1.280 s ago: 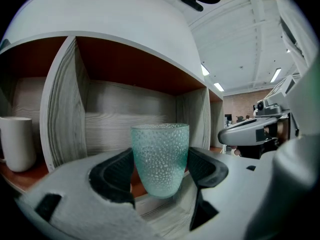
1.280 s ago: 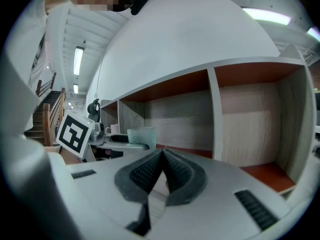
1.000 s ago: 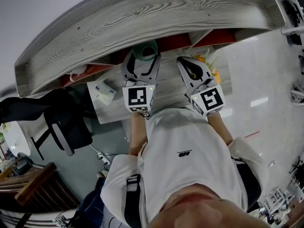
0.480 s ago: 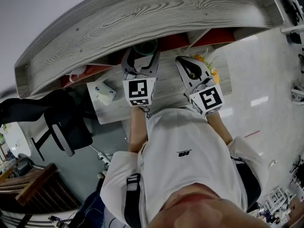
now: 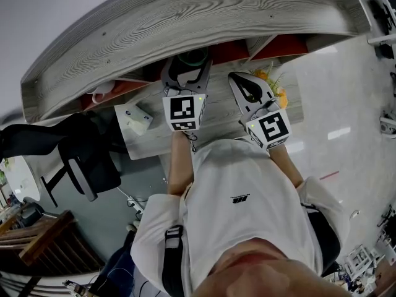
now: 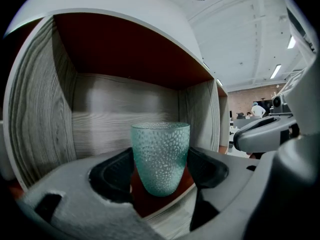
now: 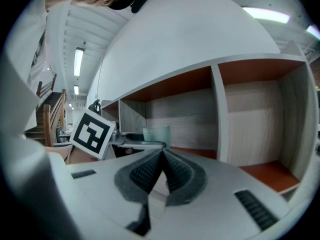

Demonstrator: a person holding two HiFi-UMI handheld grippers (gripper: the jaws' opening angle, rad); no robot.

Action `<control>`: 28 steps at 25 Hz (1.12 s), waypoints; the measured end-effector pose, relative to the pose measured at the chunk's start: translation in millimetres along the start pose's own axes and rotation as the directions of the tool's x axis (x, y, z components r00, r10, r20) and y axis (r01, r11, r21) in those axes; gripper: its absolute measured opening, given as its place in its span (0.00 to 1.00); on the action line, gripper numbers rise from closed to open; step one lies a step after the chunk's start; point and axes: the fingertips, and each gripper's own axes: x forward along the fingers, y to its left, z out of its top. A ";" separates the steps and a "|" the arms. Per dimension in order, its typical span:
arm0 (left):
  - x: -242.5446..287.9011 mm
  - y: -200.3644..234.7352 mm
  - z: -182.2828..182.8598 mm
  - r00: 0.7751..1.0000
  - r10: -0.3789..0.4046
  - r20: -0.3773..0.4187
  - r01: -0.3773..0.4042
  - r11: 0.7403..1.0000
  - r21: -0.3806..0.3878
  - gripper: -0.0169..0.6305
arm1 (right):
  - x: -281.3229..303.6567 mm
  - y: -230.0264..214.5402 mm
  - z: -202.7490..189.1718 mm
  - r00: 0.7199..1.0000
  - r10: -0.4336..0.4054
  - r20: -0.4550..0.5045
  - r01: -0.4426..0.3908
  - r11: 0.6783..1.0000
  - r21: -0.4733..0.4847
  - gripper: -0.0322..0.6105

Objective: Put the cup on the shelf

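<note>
A teal dimpled glass cup (image 6: 160, 156) stands upright between the pads of my left gripper (image 6: 161, 166), which is shut on it. The cup is inside a shelf compartment (image 6: 125, 109) with grey wood walls, just above its red floor. In the head view, the left gripper (image 5: 187, 65) reaches under the shelf's curved wooden top (image 5: 185, 17), and the cup (image 5: 190, 58) is mostly hidden there. My right gripper (image 5: 244, 83) hovers over the desk to the right, shut and empty. Its view shows the jaws (image 7: 163, 156) pressed together and the cup (image 7: 156, 134) far left.
The shelf (image 7: 250, 109) has further red-floored compartments to the right. On the desk (image 5: 216, 119) lie a white box (image 5: 135, 117) at the left and yellow flowers (image 5: 274, 79) at the right. A black chair (image 5: 86, 159) stands at the left.
My left gripper has moved forward with the cup, from the desk's edge of the shelf into the compartment under the top. The right gripper has barely shifted.
</note>
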 end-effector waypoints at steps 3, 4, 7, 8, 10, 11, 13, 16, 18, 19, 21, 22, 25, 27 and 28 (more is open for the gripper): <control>1.6 0.1 0.4 1.000 0.001 0.005 -0.001 1.000 0.007 0.56 | 0.5 1.3 0.0 1.000 0.002 -0.003 -0.002 1.000 0.003 0.09; 2.0 0.2 0.6 1.000 0.001 0.005 -0.001 1.000 0.010 0.56 | 0.5 1.6 0.0 1.000 0.002 -0.004 -0.002 1.000 0.003 0.09; 2.5 0.4 1.5 1.000 0.003 0.008 -0.003 1.000 0.019 0.56 | -0.6 2.8 0.7 1.000 0.003 -0.003 -0.003 1.000 0.002 0.09; 2.3 0.6 2.0 1.000 0.005 0.009 -0.005 1.000 0.022 0.56 | -1.2 3.2 0.8 1.000 0.002 -0.004 -0.002 1.000 0.003 0.09; 1.8 0.7 2.8 1.000 0.008 0.015 -0.008 1.000 0.024 0.56 | -2.5 4.0 1.3 1.000 0.002 -0.004 -0.002 1.000 0.002 0.09; 1.5 0.7 3.0 1.000 0.009 0.017 -0.009 1.000 0.024 0.56 | -3.0 4.4 1.7 1.000 0.002 -0.004 -0.002 1.000 0.000 0.09; 1.3 1.0 3.1 1.000 0.009 0.018 -0.009 1.000 0.024 0.56 | -3.9 4.6 2.8 1.000 0.003 -0.002 -0.003 1.000 -0.006 0.09; 0.7 1.3 1.8 1.000 0.008 0.011 -0.008 1.000 0.021 0.56 | -6.0 4.3 3.1 1.000 -0.002 -0.002 0.002 1.000 -0.003 0.09; -1.0 2.6 -0.1 1.000 0.012 0.006 -0.012 1.000 0.018 0.56 | -7.5 5.1 3.0 1.000 -0.004 -0.002 0.004 1.000 0.001 0.09; -2.1 3.3 -1.0 1.000 0.014 0.003 -0.014 1.000 0.015 0.56 | -8.1 5.7 3.3 1.000 -0.004 -0.002 0.004 1.000 0.000 0.09; -4.9 3.4 -2.6 1.000 0.015 -0.003 -0.015 1.000 0.011 0.56 | -9.1 6.9 3.7 1.000 -0.003 -0.001 0.003 1.000 -0.002 0.09; -6.6 2.6 -3.3 1.000 0.012 -0.006 -0.012 1.000 0.009 0.56 | -9.7 7.5 3.8 1.000 -0.002 -0.001 0.002 1.000 -0.003 0.09; -12.5 -0.9 -7.6 1.000 0.006 -0.019 -0.006 1.000 0.003 0.56 | -11.7 9.7 3.6 1.000 0.000 0.002 0.000 1.000 -0.005 0.09; -17.3 -2.0 -9.9 1.000 0.009 -0.022 -0.009 1.000 -0.001 0.56 | -12.5 11.2 3.3 1.000 0.002 0.004 -0.002 1.000 -0.011 0.09; -20.5 -2.2 -10.9 1.000 0.012 -0.023 -0.012 1.000 -0.005 0.56 | -12.6 12.0 2.6 1.000 0.001 0.001 -0.001 1.000 -0.015 0.09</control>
